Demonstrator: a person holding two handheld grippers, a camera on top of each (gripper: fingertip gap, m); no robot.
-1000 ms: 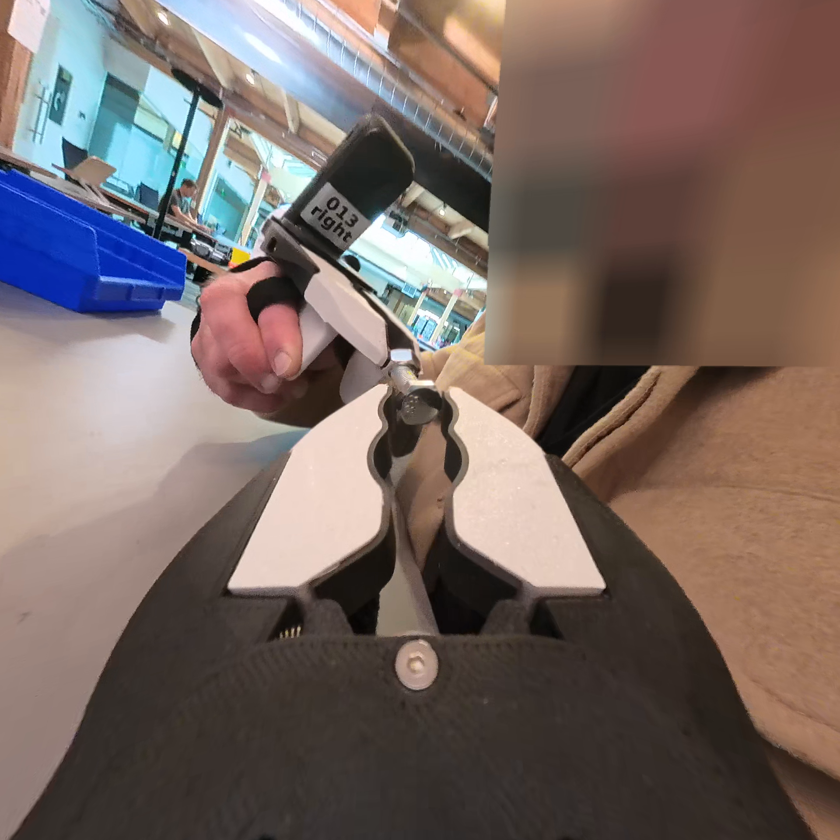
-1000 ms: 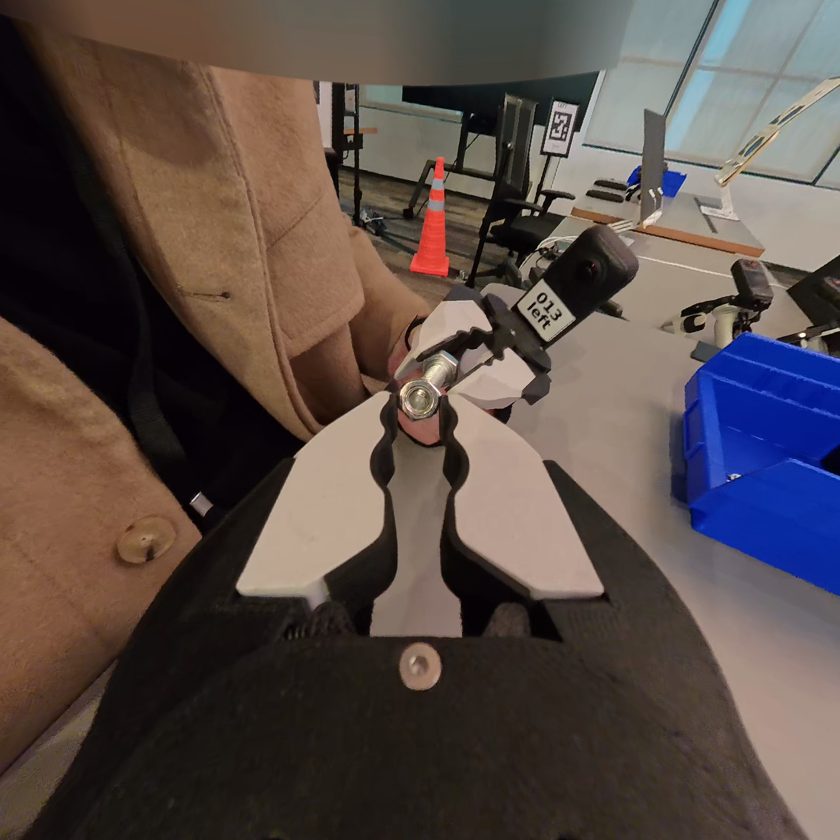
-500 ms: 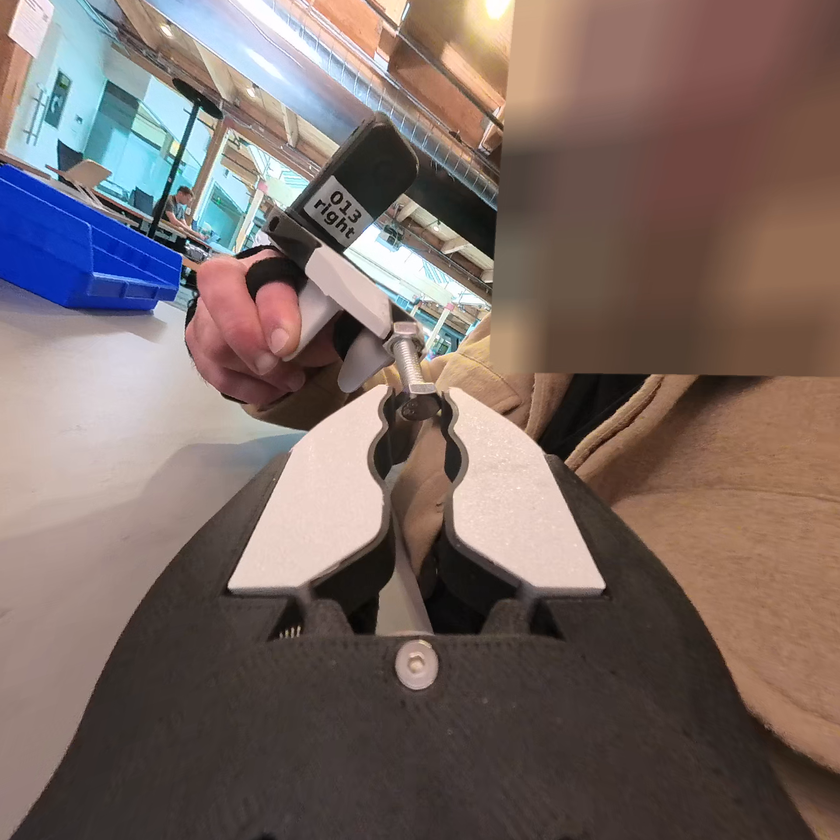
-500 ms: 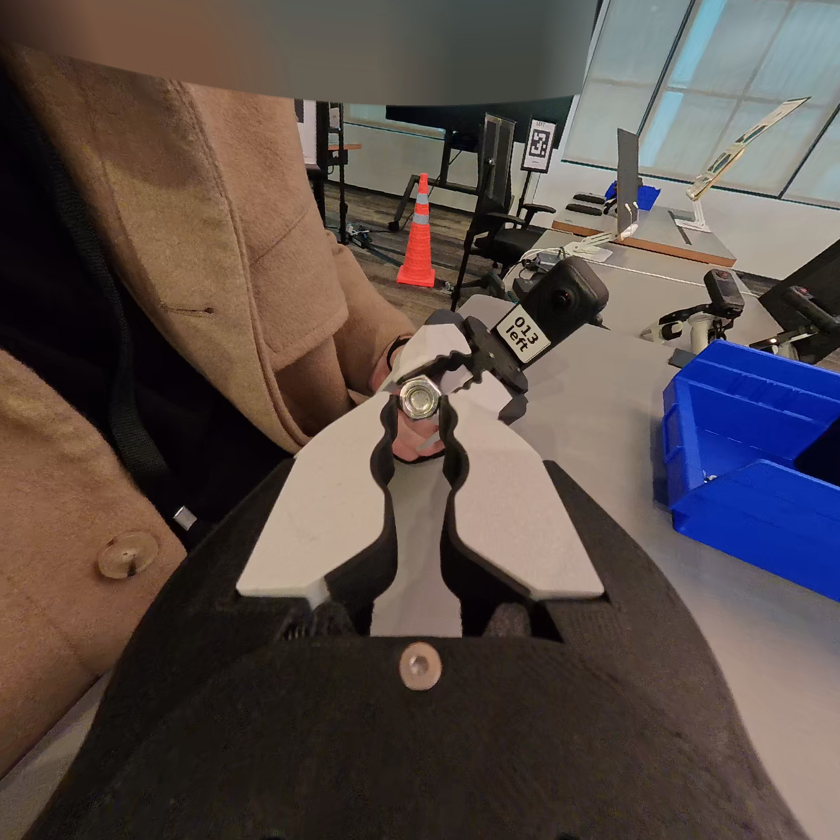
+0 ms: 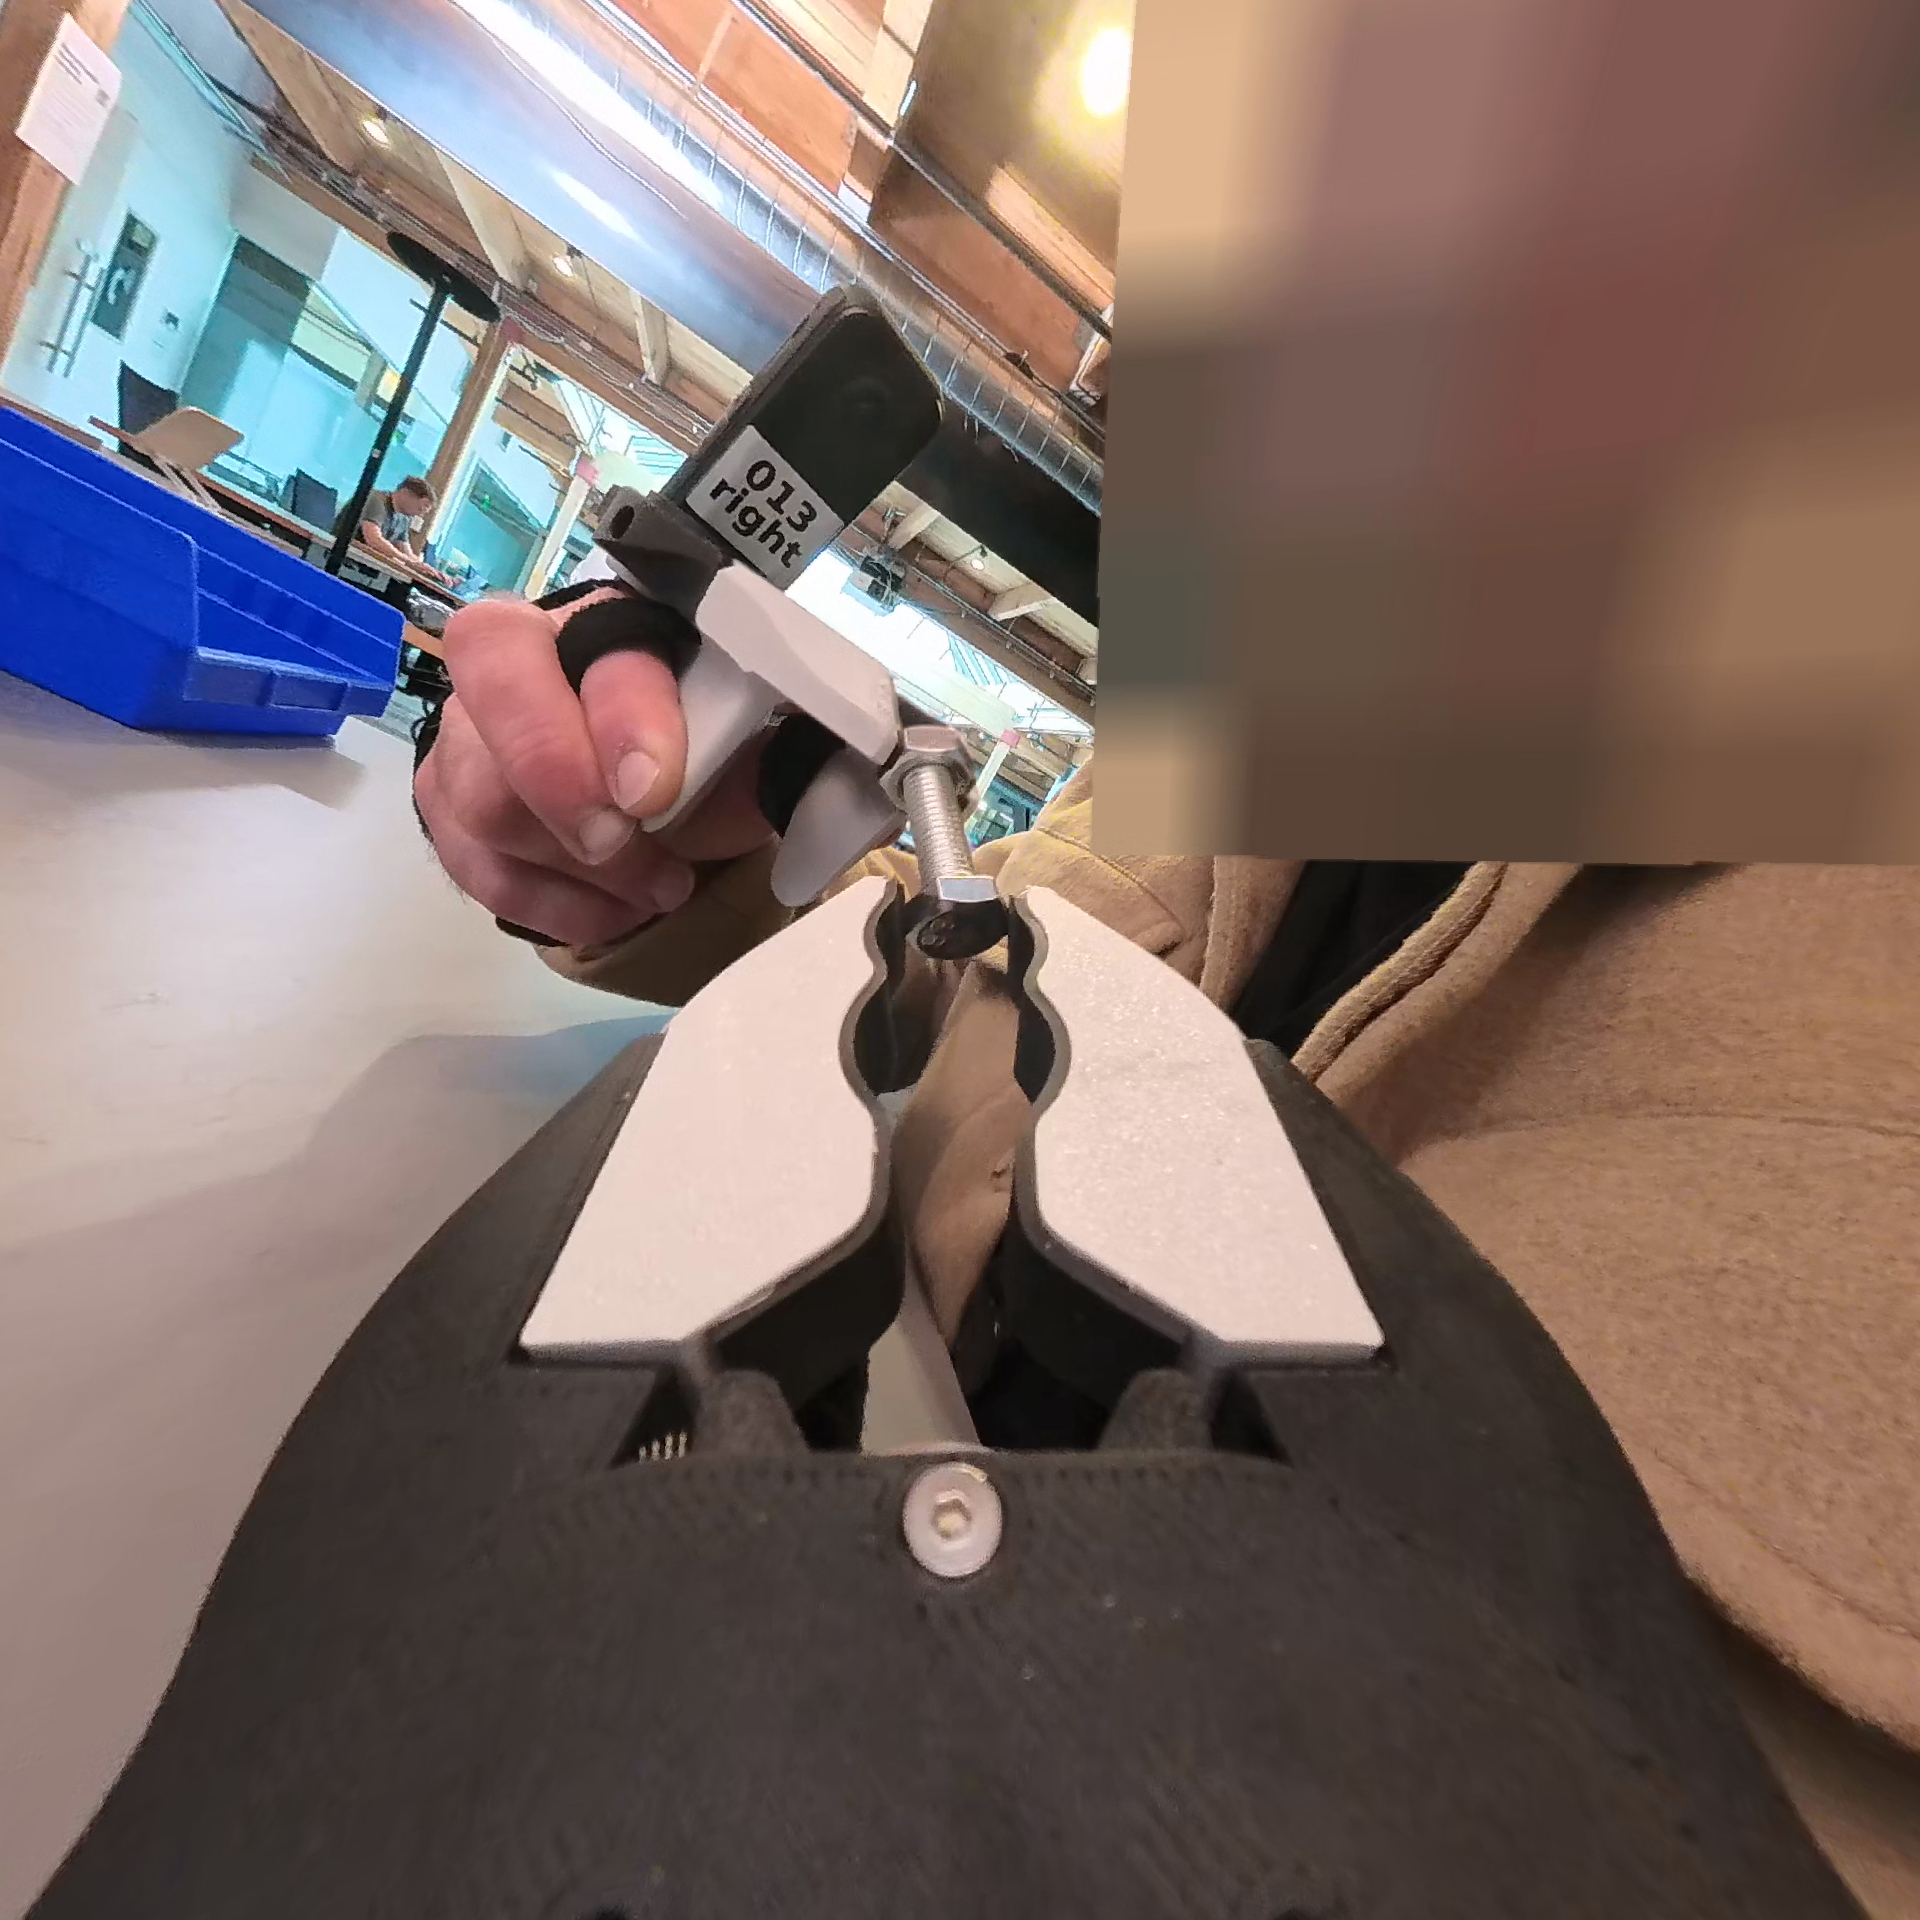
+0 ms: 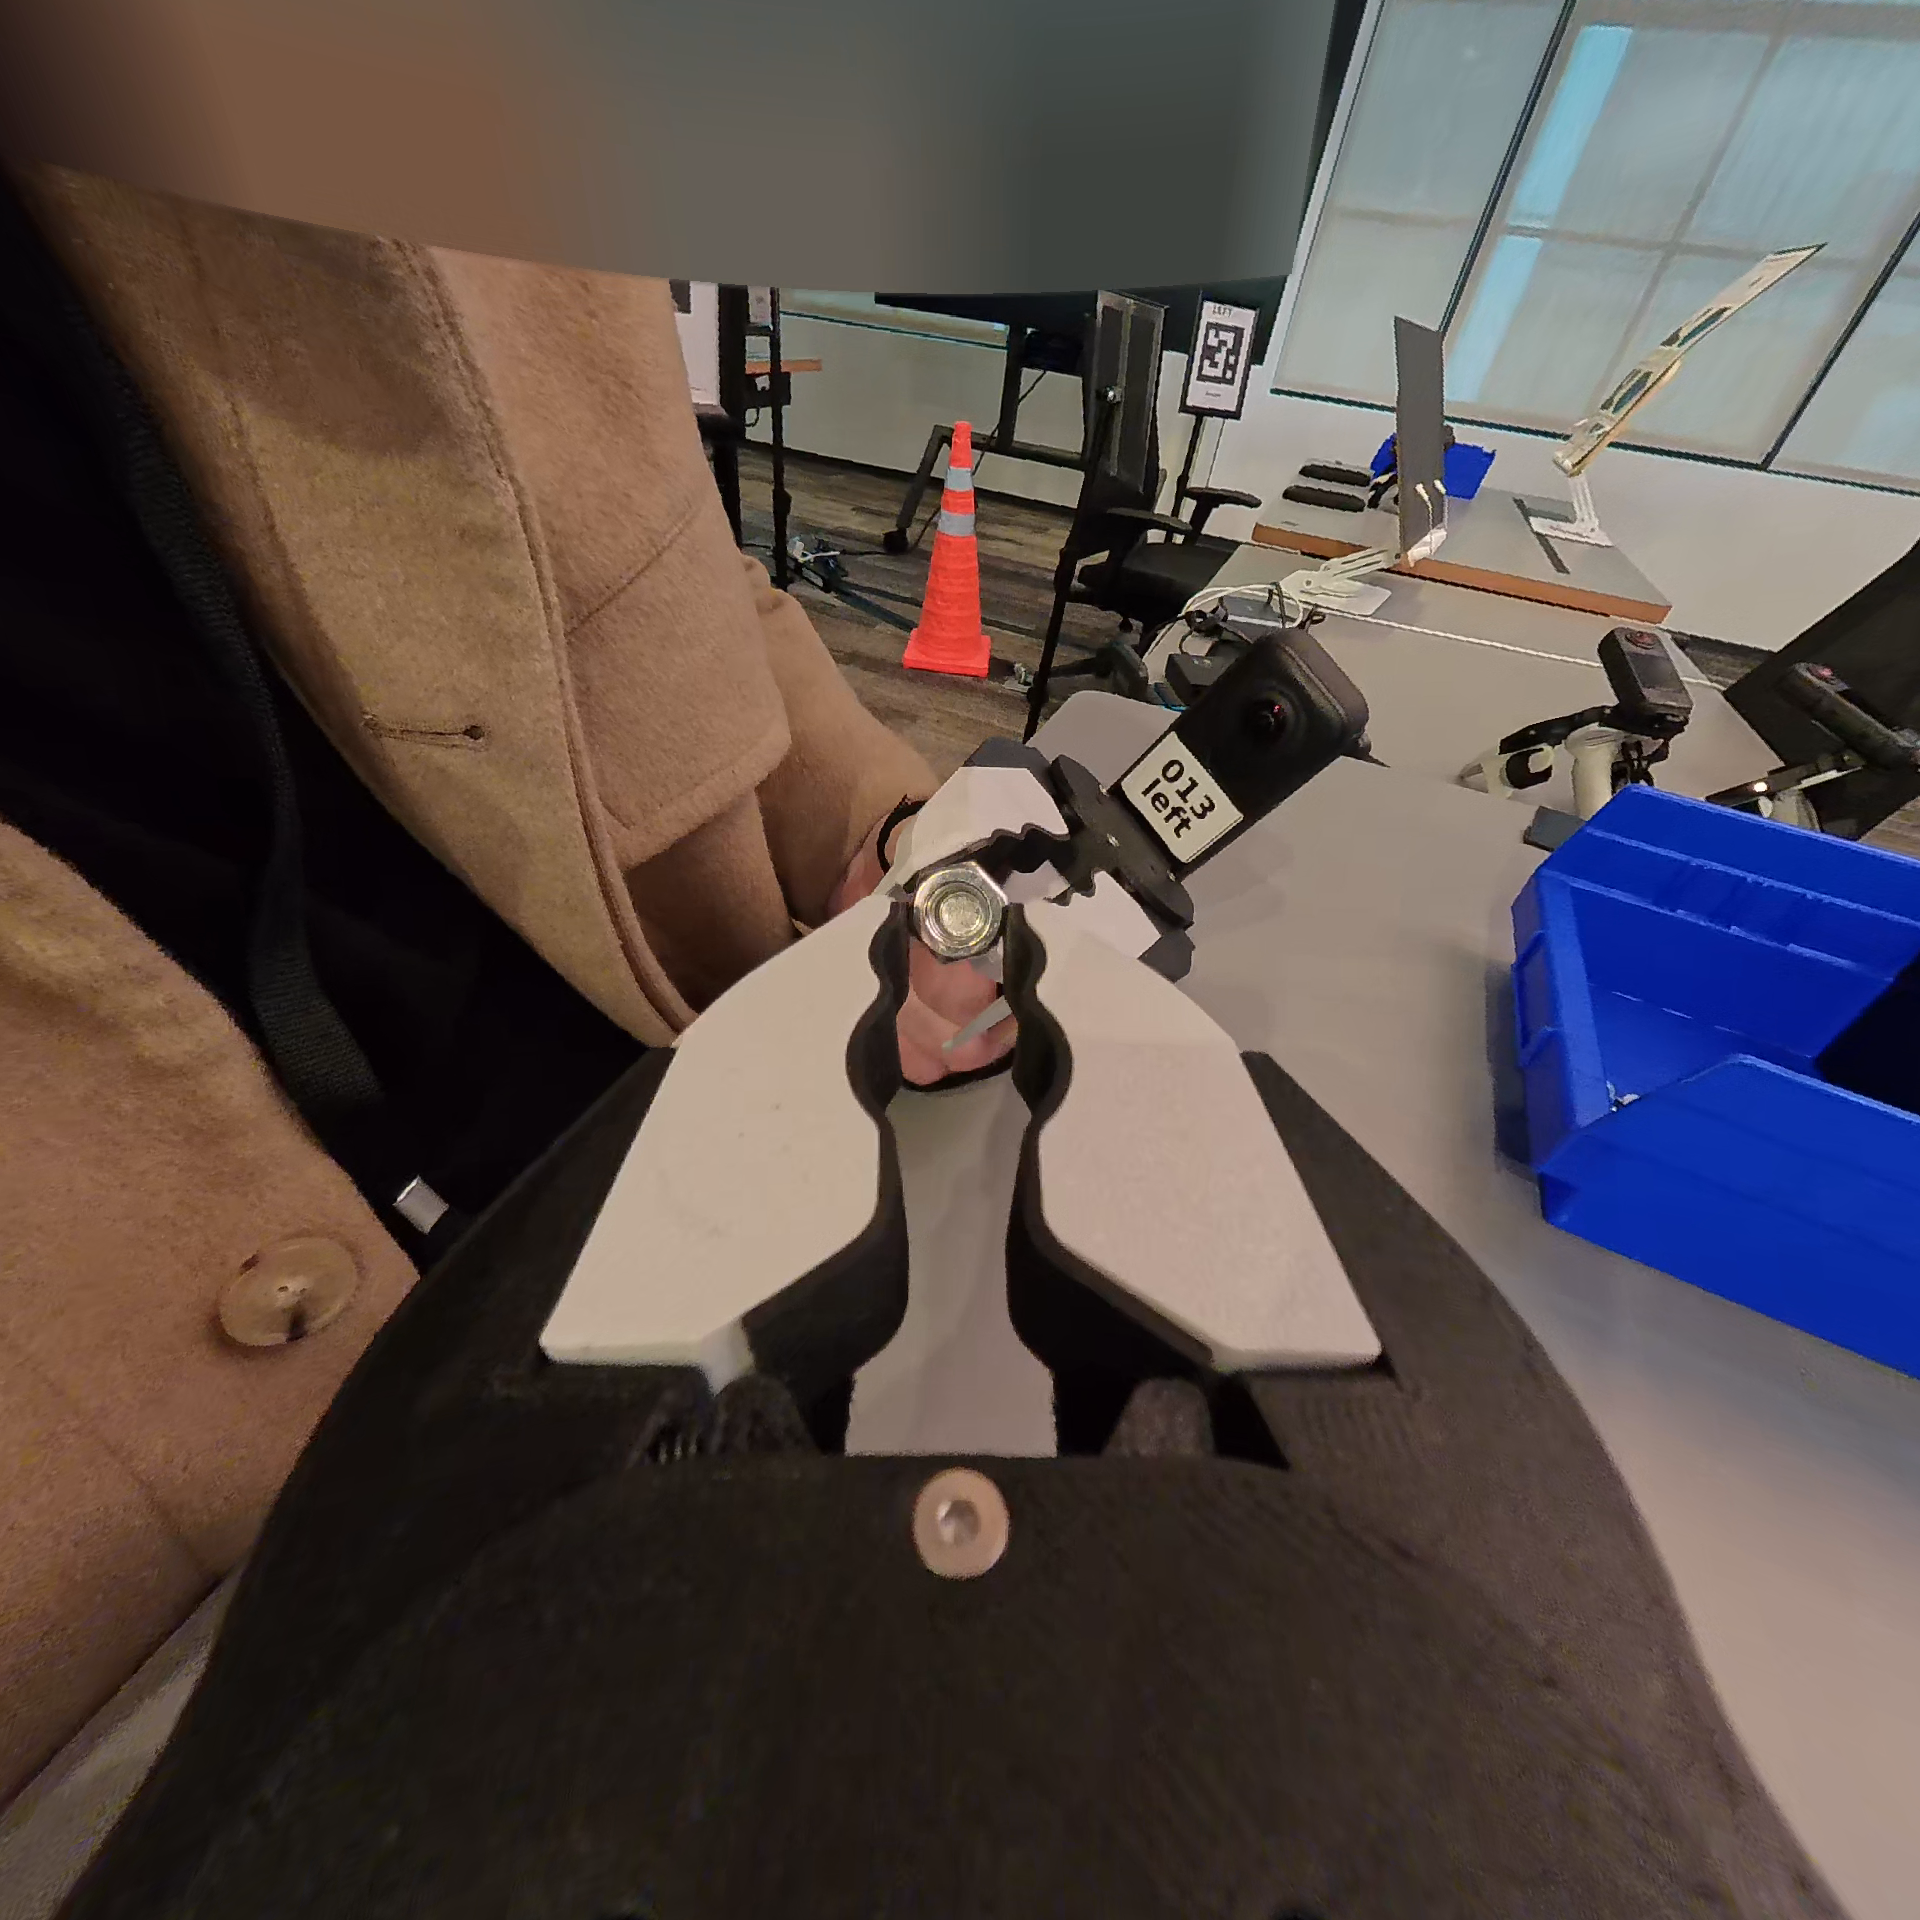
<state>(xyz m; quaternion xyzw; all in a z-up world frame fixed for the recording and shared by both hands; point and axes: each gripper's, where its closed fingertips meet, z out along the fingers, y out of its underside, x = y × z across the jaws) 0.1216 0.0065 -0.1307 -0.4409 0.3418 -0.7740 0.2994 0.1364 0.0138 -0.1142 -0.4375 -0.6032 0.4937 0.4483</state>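
A pale grey table (image 6: 1382,997) filled the right half of the right wrist view and the left side of the left wrist view (image 5: 208,1039). A blue plastic bin (image 6: 1714,1049) sat directly on it at the right edge of the right wrist view, and showed again at the left wrist view's upper left (image 5: 156,623).
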